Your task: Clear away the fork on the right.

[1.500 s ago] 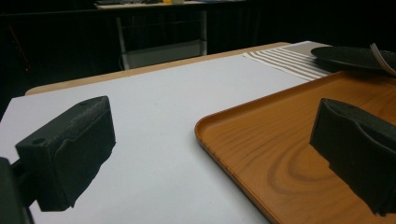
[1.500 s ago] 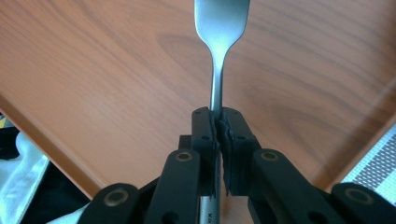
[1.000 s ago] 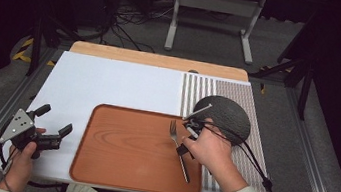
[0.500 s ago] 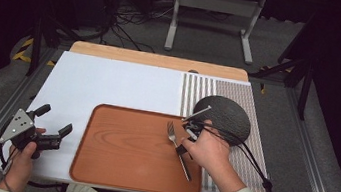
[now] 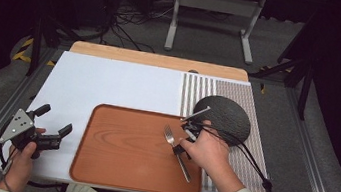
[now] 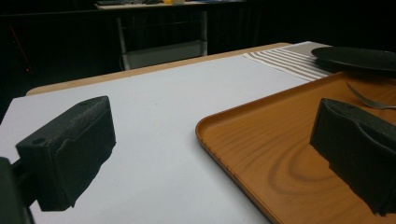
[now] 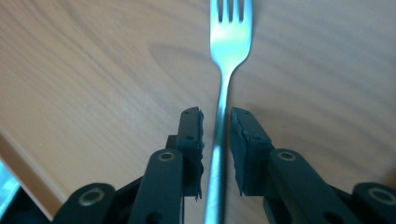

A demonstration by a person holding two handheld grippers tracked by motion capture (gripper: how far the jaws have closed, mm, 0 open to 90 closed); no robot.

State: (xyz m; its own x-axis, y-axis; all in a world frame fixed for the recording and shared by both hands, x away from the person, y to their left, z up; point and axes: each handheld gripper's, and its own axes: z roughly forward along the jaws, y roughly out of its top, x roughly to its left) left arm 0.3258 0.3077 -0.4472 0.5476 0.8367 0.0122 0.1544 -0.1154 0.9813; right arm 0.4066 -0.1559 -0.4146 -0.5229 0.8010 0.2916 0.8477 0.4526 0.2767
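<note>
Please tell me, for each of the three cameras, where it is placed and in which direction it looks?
High view: above the person's side, facing forward and down on the white table; both forearms enter from below.
Left gripper view: on the left tool, looking low across the rectangular brown wooden tray; its jaws stand wide apart.
Right gripper view: on the right tool, looking along the silver metal fork that lies between its jaws.
All views share tray and fork.
</note>
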